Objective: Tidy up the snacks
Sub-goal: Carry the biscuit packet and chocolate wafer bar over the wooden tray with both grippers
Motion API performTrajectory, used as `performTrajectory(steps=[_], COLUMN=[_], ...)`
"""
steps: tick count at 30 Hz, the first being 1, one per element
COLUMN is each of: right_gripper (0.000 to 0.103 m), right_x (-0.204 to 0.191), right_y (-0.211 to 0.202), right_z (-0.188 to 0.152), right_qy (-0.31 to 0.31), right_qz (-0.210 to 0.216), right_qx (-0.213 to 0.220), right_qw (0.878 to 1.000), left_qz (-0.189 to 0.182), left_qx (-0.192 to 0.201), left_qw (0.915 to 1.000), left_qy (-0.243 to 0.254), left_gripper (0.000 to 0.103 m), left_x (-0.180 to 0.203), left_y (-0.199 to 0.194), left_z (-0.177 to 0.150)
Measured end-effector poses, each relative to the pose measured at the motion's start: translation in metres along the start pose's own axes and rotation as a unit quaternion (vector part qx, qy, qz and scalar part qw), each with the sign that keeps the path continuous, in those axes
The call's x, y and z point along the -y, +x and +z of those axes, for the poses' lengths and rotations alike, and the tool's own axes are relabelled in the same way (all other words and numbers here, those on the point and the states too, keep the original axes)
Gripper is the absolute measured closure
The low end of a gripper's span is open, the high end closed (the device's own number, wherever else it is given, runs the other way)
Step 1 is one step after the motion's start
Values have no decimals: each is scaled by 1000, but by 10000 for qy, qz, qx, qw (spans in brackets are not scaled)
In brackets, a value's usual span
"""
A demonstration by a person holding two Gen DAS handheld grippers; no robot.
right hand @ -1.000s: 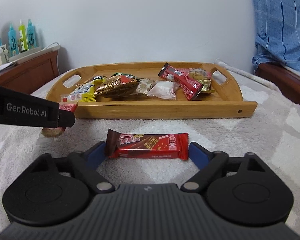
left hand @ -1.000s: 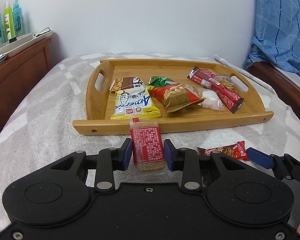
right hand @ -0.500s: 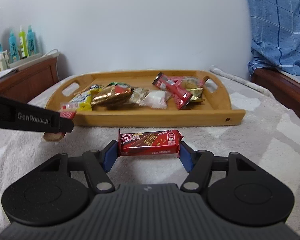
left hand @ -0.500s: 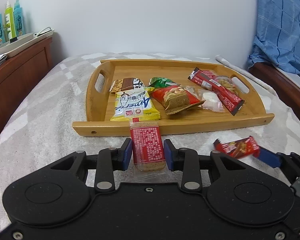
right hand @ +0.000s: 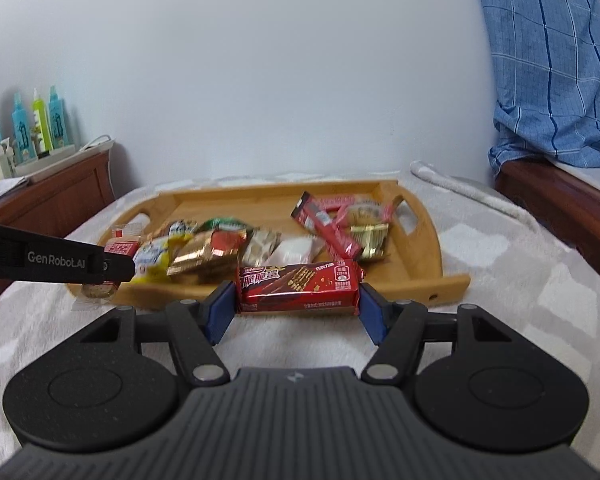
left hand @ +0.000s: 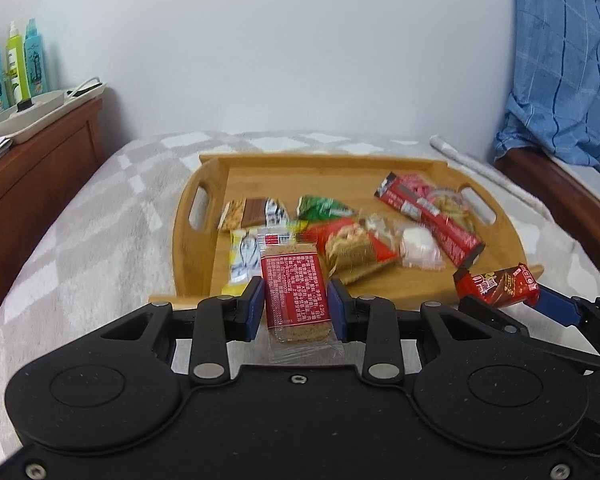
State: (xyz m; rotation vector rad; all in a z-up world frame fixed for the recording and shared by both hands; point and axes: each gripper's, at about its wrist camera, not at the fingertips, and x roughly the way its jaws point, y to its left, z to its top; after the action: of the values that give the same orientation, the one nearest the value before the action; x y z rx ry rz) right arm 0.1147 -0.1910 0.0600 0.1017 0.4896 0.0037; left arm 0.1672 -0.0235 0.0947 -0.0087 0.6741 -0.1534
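A wooden tray point(left hand: 204, 176) point(right hand: 440, 248) on the grey checked blanket holds several snack packets. My left gripper point(left hand: 296, 308) is shut on a red-labelled biscuit packet point(left hand: 294, 286) and holds it raised over the tray's near rim. My right gripper point(right hand: 298, 306) is shut on a red chocolate wafer bar point(right hand: 298, 286), held crosswise above the blanket in front of the tray. The wafer bar also shows in the left wrist view point(left hand: 496, 284), at the right. The left gripper's arm and the biscuit packet point(right hand: 120, 246) show at the left of the right wrist view.
A dark wooden cabinet point(left hand: 32, 160) with bottles point(left hand: 12, 64) and a white tray stands at left. A wooden bed frame with a blue cloth point(left hand: 560, 60) is at right. A rolled white towel point(left hand: 484, 172) lies behind the tray. A white wall is behind.
Both grippers have lifted and moved forward toward the tray. The right gripper closed on the wafer bar and raised it off the blanket. The left still holds the biscuit packet.
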Motion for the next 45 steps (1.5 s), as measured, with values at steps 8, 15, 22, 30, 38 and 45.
performTrajectory(steps=[8,15,22,30,38,45], right_gripper=[36,36,36,36,35,35], right_x=[15,15,5,1,-2,3], right_y=[19,47,85,127,157,171], right_z=[27,49,68,75,74,74], right_qy=[77,16,-153,-168,-218,-233], right_qz=[24,259,649,922,992,788], right_qx=[56,-12,-133,-361,-675,-771], right_qw=[10000,9997,9977,9949,9925,9936], left_qz=[-101,-169,-226,-180,-38,12], left_qx=[58,63,-109,-256,-410,-494], left_qw=[9999,9998,9994,9991,9985,9982], left_qy=[-110,-116,-235,-280,-367,-343], left_gripper=[71,71,71,71,71,71], left_x=[-6,-12,-19,-27,-31,-29], left_y=[15,39,72,113,154,175], left_z=[32,60,80,93,98,96])
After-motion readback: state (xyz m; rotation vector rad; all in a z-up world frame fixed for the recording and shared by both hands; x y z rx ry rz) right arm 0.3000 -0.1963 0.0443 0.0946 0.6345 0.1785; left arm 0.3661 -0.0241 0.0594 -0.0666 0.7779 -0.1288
